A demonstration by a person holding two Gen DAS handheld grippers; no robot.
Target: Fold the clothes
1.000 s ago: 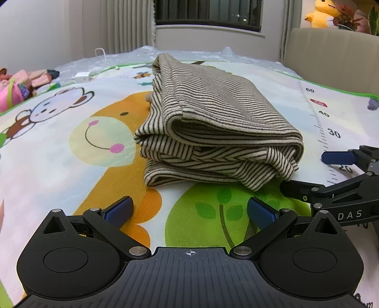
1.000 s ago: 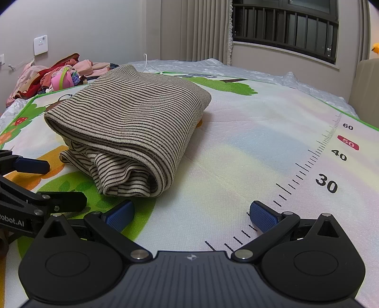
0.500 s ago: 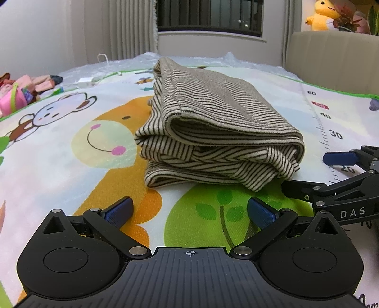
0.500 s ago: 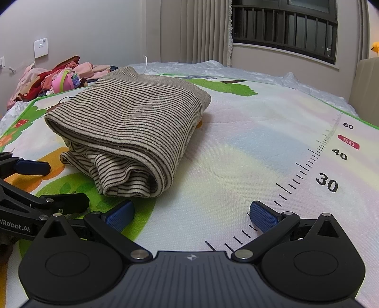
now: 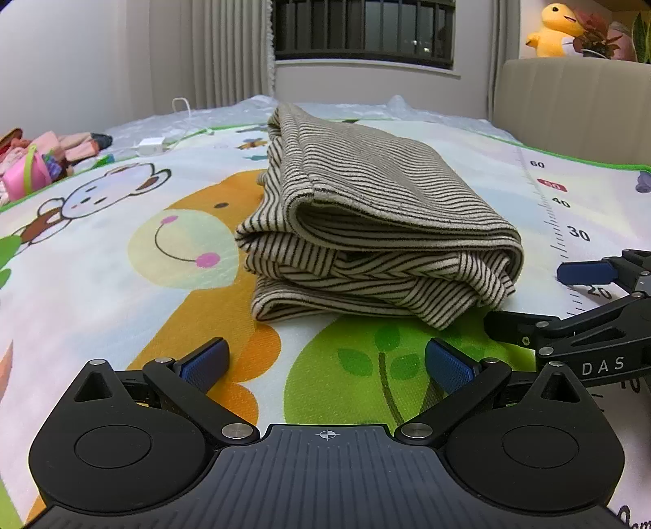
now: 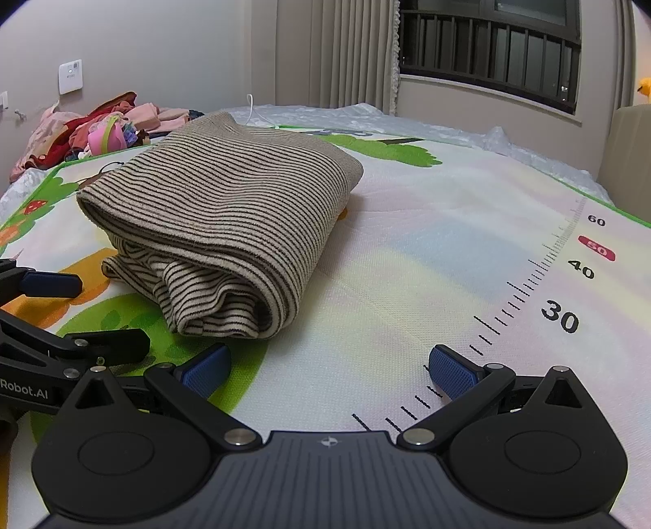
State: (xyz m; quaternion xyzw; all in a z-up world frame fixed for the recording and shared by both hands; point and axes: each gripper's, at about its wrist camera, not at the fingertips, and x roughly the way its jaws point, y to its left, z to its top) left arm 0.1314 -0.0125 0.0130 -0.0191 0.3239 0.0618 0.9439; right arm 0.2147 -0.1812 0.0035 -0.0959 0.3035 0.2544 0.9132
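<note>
Lying at the far left, beyond the green edge of the play mat [image 6: 407,228], is a heap of pink and red clothes [image 6: 93,130] against the wall, and a white charger [image 5: 151,145] with its cable sits on the pale sheet at the mat's far border. Next comes the left gripper [image 5: 325,362], low over the mat with its jaws spread wide and nothing between the blue pads [image 5: 205,360]; it hangs above a printed orange bear and a green bush, apart from the cloth. Straight ahead of it, in the middle of the mat, rests the striped garment [image 5: 378,228], beige with thin dark lines, folded into a thick bundle of several layers with the rolled fold facing the cameras. Its near right corner lies just beside the tip of the right gripper [image 6: 329,366], though whether they touch cannot be told. That gripper also stands wide open and empty, hovering close to the mat with the bundle ahead and to its left, and its right pad sits over a printed ruler [image 6: 541,276] marked 30, 40 and 60. Farther right stands a beige padded headboard [image 5: 569,106], with a yellow plush toy [image 5: 553,28] on top of it.
</note>
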